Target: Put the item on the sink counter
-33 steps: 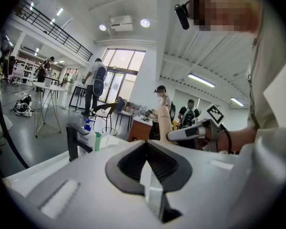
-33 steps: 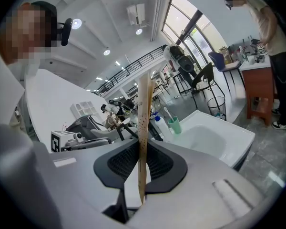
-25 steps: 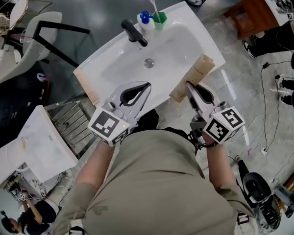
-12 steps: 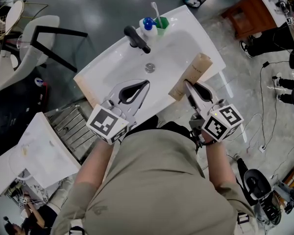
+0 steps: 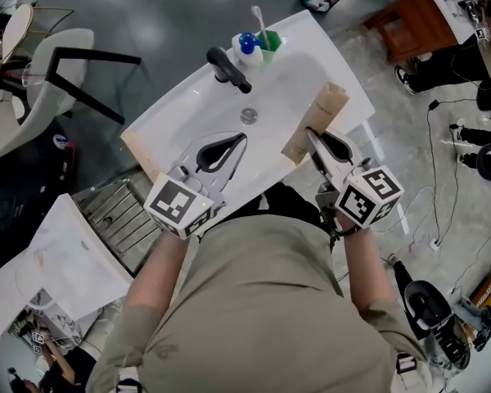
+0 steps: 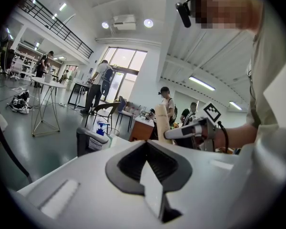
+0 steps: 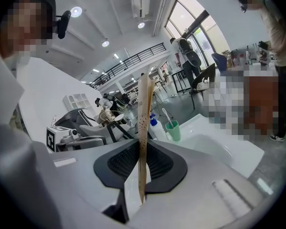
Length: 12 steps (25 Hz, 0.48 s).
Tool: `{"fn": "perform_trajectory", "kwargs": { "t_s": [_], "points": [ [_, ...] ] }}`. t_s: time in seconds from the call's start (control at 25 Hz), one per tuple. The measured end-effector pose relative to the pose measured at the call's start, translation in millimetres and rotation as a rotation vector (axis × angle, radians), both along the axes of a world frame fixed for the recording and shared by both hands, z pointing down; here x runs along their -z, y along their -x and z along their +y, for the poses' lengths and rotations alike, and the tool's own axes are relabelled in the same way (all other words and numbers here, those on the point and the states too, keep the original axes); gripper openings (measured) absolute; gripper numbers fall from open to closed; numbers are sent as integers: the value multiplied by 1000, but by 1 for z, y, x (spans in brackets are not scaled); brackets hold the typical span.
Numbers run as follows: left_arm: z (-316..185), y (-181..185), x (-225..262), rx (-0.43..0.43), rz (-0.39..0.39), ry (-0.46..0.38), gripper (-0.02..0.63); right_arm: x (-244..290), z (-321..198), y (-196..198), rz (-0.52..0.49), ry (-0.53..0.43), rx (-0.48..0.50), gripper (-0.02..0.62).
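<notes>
A flat tan paper packet [image 5: 321, 124] stands on edge over the right rim of the white sink [image 5: 180, 117]. My right gripper [image 5: 312, 140] is shut on its near end. In the right gripper view the packet [image 7: 143, 123] runs up thin and edge-on from between the jaws of the right gripper [image 7: 141, 178]. My left gripper [image 5: 242, 139] hovers over the sink's front rim, shut with nothing in it. The left gripper view shows its jaws closed at the left gripper [image 6: 150, 175], with the right gripper [image 6: 193, 130] and the packet [image 6: 162, 123] beyond.
A black faucet [image 5: 227, 67], a blue-capped bottle [image 5: 245, 44] and a green cup [image 5: 268, 38] with a toothbrush stand at the sink's back. A wire rack [image 5: 114, 211] is at the left, a wooden table [image 5: 409, 19] at the upper right, and cables [image 5: 442, 178] lie on the floor.
Both grippers have moved a little farther forward over the sink. The right gripper still holds the packet the same way.
</notes>
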<state>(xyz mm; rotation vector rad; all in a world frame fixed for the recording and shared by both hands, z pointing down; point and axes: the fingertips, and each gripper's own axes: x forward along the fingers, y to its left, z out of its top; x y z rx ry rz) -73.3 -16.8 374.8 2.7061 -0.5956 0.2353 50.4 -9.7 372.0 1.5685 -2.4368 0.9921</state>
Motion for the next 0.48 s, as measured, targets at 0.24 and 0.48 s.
{"fn": "perform_trajectory", "kwargs": {
  "t_s": [0.24, 0.48],
  "points": [
    [-4, 1, -5, 5, -8, 11, 6, -3, -10, -2, 29, -1, 15, 54],
    [-7, 2, -5, 27, -17, 11, 6, -8, -23, 0, 31, 10, 50, 54]
  ]
}}
